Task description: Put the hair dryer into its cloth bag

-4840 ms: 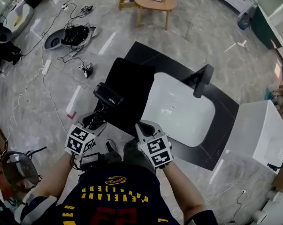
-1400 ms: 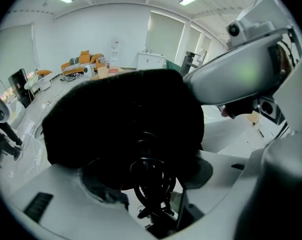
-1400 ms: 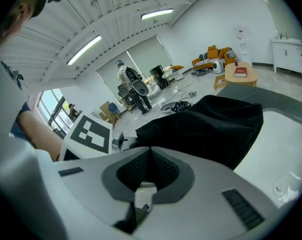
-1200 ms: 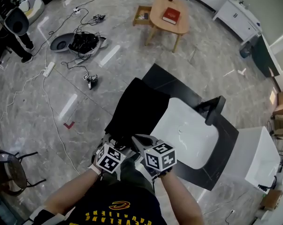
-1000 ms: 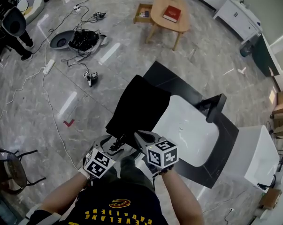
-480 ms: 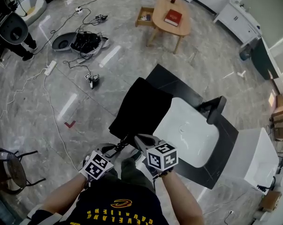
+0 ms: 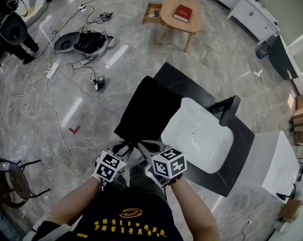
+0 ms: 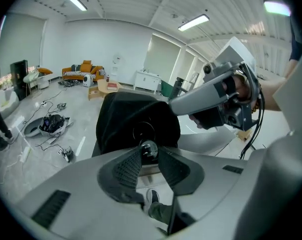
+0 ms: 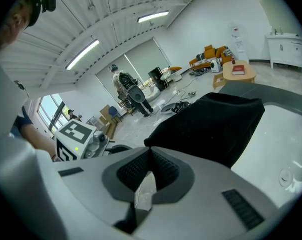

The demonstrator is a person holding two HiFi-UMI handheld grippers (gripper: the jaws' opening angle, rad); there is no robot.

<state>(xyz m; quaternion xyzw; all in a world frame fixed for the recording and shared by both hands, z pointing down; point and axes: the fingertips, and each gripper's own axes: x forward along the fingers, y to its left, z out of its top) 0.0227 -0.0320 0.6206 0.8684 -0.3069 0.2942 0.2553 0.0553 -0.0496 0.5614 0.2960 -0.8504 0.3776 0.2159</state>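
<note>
Black bag [image 7: 150, 109] is pinched by the right gripper [image 9: 149, 153]; the left gripper [image 8: 148, 155] has just closed on the toggle [image 8: 149, 147], which may slip under a hard pull.

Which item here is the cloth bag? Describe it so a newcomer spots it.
Find the black counter with the white basin. The cloth bag lies on its left end: a limp matte black sack, unlike the glossy counter.
</note>
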